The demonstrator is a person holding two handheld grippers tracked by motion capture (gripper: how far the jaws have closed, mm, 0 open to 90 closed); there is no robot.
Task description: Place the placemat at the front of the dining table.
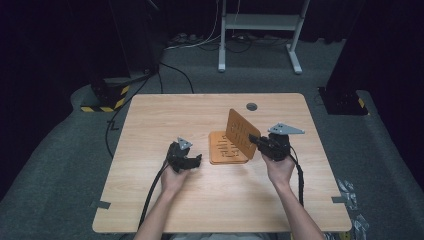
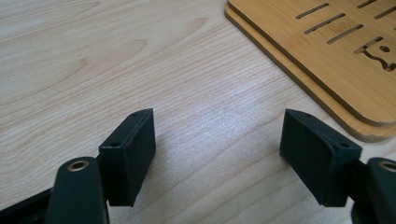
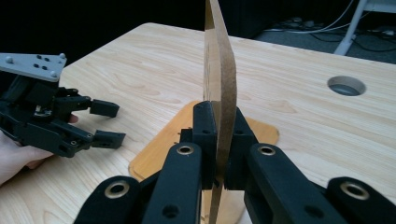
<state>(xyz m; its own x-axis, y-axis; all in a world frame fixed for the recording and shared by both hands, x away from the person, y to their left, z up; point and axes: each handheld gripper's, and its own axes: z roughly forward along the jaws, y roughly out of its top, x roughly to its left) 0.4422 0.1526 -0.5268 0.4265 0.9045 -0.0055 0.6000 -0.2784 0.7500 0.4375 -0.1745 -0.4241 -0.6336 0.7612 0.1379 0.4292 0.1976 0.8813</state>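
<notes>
A thin wooden board with cut slots [image 1: 241, 131] stands tilted up on edge above the table, and my right gripper [image 1: 256, 142] is shut on its near edge. In the right gripper view the board [image 3: 220, 60] rises edge-on between the two closed jaws of my right gripper [image 3: 219, 122]. Below it, two matching slotted boards [image 1: 222, 149] lie stacked flat on the table. My left gripper [image 1: 198, 161] rests to the left of that stack, open and with nothing between its fingers. The left gripper view has my left gripper [image 2: 217, 135] over bare wood, with the stack [image 2: 336, 56] at upper right.
The light wooden table [image 1: 160, 125] has a round cable hole [image 1: 251, 106] near its far edge. Behind the table are a white desk frame [image 1: 260, 22] and cables on grey carpet. Black cables trail from both grippers toward the table's near edge.
</notes>
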